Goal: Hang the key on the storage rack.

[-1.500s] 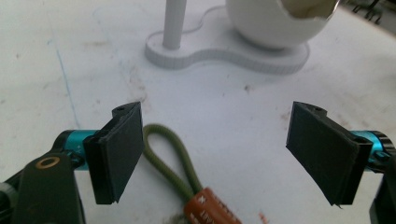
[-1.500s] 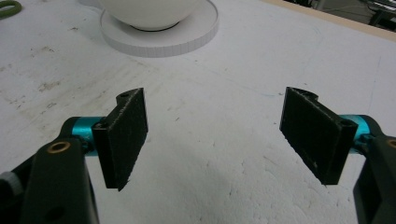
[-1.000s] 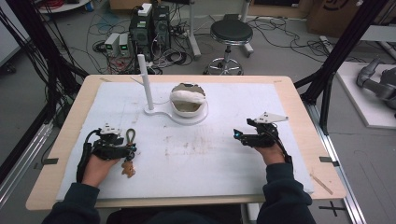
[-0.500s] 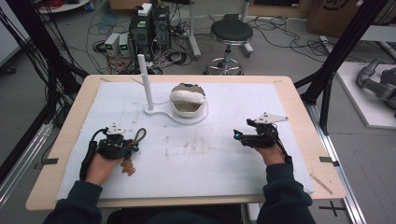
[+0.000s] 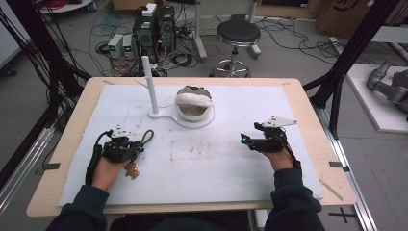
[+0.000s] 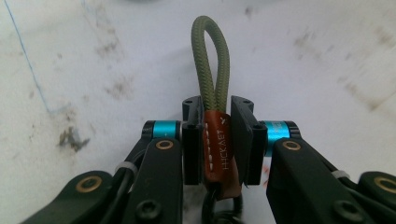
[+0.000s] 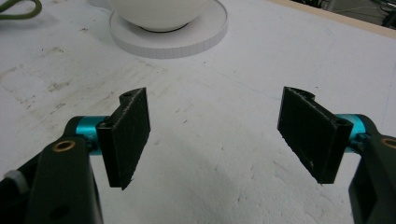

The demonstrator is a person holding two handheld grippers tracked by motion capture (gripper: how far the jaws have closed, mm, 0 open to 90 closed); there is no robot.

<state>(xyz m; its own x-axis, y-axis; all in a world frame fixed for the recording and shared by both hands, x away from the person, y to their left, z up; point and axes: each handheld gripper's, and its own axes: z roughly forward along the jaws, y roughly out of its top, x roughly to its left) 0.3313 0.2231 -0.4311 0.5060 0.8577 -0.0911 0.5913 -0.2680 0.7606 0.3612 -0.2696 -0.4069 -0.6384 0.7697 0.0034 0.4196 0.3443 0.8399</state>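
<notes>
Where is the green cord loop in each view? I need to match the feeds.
High view: the loop is left of centre, sticking out past the left gripper.
Left gripper view: the loop rises at centre from between the shut jaws, its brown tab pinched.
Right gripper view: a bit of the loop at the top left corner.
Shared landmark: the white round base, also in the right gripper view.

White mat covers a wooden table and bears brown smudges. Beyond the table's far edge, on the grey floor: a round black stool on a chrome base, two black computer towers, small grey boxes, and loose tangled cables.
</notes>
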